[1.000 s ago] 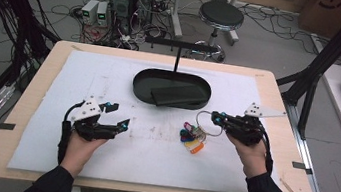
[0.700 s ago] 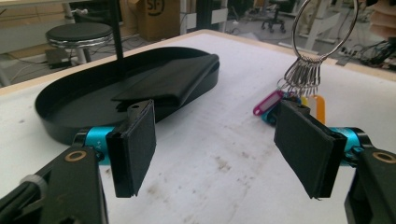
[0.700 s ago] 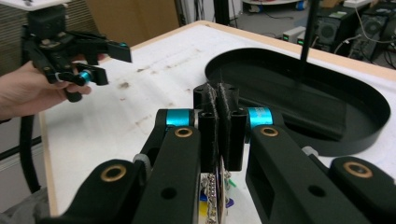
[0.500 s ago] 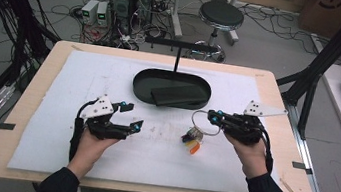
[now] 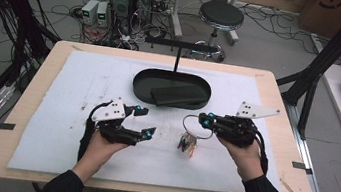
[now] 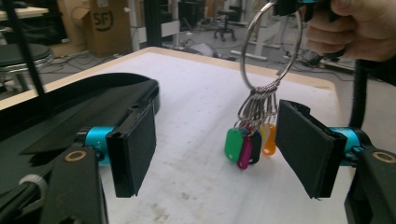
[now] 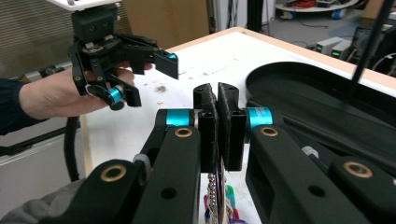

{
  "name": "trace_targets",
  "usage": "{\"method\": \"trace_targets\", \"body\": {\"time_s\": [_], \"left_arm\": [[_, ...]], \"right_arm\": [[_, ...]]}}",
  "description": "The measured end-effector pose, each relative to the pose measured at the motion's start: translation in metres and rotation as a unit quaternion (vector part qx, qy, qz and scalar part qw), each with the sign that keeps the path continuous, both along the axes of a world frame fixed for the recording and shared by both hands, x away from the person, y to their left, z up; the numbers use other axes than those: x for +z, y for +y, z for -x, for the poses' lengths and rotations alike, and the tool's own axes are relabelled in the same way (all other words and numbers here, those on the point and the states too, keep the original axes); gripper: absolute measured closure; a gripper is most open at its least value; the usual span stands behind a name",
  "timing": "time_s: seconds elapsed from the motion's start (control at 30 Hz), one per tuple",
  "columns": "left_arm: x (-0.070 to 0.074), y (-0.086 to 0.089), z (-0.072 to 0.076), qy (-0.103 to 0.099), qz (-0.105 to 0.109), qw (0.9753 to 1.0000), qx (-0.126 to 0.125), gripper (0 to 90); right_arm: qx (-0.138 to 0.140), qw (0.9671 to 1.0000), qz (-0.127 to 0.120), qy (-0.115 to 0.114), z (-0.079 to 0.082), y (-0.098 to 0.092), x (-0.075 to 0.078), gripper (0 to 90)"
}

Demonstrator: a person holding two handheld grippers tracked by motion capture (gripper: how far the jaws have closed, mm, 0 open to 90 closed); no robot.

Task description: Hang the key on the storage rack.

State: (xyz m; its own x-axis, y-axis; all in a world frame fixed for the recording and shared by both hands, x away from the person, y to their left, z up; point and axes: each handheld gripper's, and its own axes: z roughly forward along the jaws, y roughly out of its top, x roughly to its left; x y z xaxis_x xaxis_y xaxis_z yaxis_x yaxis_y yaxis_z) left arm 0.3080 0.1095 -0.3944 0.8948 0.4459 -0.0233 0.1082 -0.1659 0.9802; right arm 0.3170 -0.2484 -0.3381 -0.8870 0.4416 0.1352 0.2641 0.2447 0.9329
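Metal key ring (image 6: 271,44) hangs pinched in my right gripper (image 5: 205,119), its jaws shut on the wire, coloured tags (image 6: 247,142) dangling just above the white mat (image 5: 85,79). My left gripper (image 5: 147,123) waits near them, its 2 jaws spread wide, holding nothing.

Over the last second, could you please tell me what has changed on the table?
The left gripper moved right, toward the hanging bunch of coloured plastic key tags, jaws open. The right gripper stayed shut on the metal key ring, lifting it slightly. The black oval tray stayed put.
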Motion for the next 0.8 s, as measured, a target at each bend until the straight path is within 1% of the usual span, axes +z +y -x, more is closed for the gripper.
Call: {"method": "trace_targets", "body": {"time_s": [0.1,0.17,0.33,0.47,0.57,0.67,0.73,0.8], "left_arm": [[0.001,-0.009,0.001,0.001,0.002,0.9999,-0.014,29.7],[0.001,-0.015,0.001,0.001,-0.001,0.9998,-0.022,29.7],[0.001,-0.025,-0.001,0.003,0.000,0.9994,-0.034,29.9],[0.001,-0.033,-0.002,0.005,-0.001,0.9988,-0.049,31.9],[0.001,-0.038,-0.003,0.003,0.002,0.9982,-0.060,36.0],[0.002,-0.043,-0.004,0.005,-0.003,0.9977,-0.067,38.8],[0.002,-0.046,-0.005,0.003,-0.001,0.9976,-0.069,41.2],[0.003,-0.048,-0.005,-0.001,-0.007,0.9975,-0.070,46.6]], "right_arm": [[0.010,0.9999,0.001,-0.001,0.002,0.004,0.000,87.6],[0.019,0.9998,0.000,0.000,0.003,0.007,0.000,87.6],[0.033,0.9994,0.003,-0.003,0.006,0.013,0.000,87.6],[0.042,0.9991,0.003,-0.001,0.008,0.017,0.000,87.6],[0.048,0.9989,0.001,0.000,0.009,0.019,0.000,87.6],[0.051,0.9987,0.001,0.002,0.010,0.021,-0.001,87.6],[0.055,0.9985,0.001,0.003,0.010,0.022,-0.001,87.6],[0.056,0.9984,0.002,0.001,0.010,0.023,-0.001,87.6]]}}
